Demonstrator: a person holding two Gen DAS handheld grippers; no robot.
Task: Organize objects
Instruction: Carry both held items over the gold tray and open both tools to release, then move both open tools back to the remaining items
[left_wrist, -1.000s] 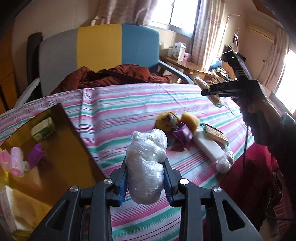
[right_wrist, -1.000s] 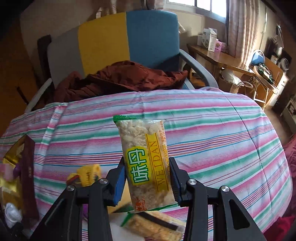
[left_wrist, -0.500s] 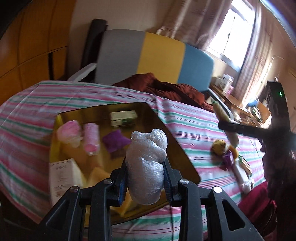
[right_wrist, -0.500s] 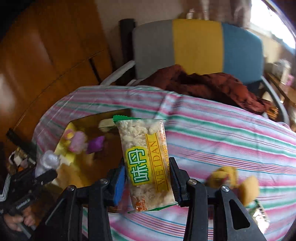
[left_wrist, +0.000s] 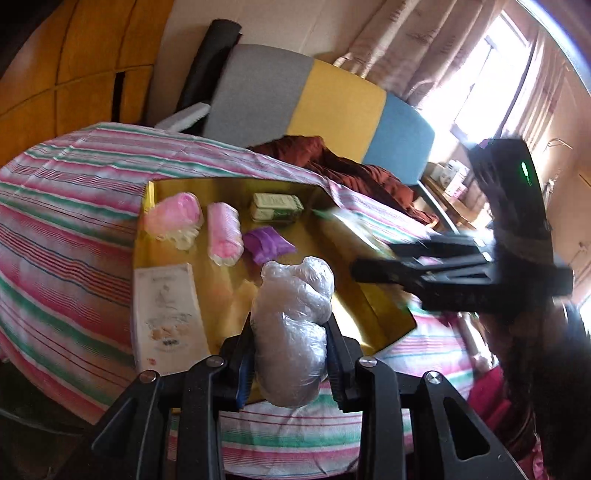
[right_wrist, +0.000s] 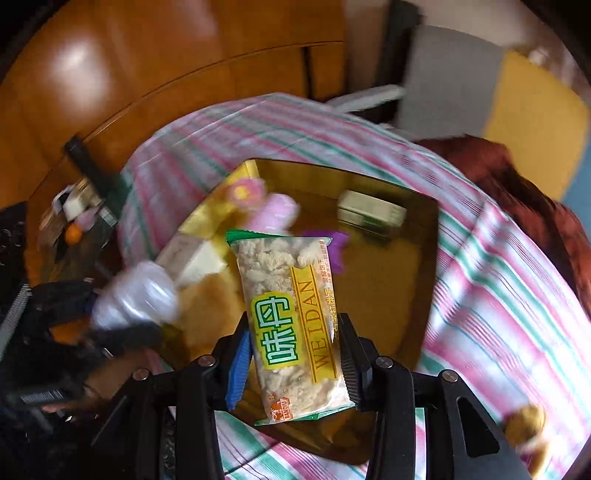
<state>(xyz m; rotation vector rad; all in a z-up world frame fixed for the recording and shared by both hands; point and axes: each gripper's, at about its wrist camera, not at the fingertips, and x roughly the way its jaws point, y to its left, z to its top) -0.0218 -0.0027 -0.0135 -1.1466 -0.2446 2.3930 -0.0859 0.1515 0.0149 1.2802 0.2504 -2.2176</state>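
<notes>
My left gripper (left_wrist: 291, 363) is shut on a crumpled clear plastic bundle (left_wrist: 293, 325), held above the near edge of a gold tray (left_wrist: 343, 295) on the striped table. My right gripper (right_wrist: 293, 354) is shut on a snack packet (right_wrist: 291, 321) with green and yellow lettering, hovering over the same gold tray (right_wrist: 384, 280). In the left wrist view the right gripper (left_wrist: 373, 264) reaches in from the right, blurred. In the right wrist view the left gripper (right_wrist: 122, 317) with its clear plastic bundle (right_wrist: 136, 295) shows at the left. The tray holds pink rolls (left_wrist: 223, 234), a purple wrapper (left_wrist: 266, 243), a green box (left_wrist: 277, 208) and a white packet (left_wrist: 166, 314).
A pink, green and white striped cloth (left_wrist: 62, 236) covers the table. Behind it stands a grey, yellow and blue chair (left_wrist: 332, 110) with a rust-red cloth (left_wrist: 351, 173). A yellow plush item (right_wrist: 524, 424) lies on the table right of the tray. Wooden cabinets (right_wrist: 147, 74) stand at the left.
Both grippers have swung left from the table's right side to above the gold tray, each keeping its hold. The loose objects on the cloth have dropped out of the left view.
</notes>
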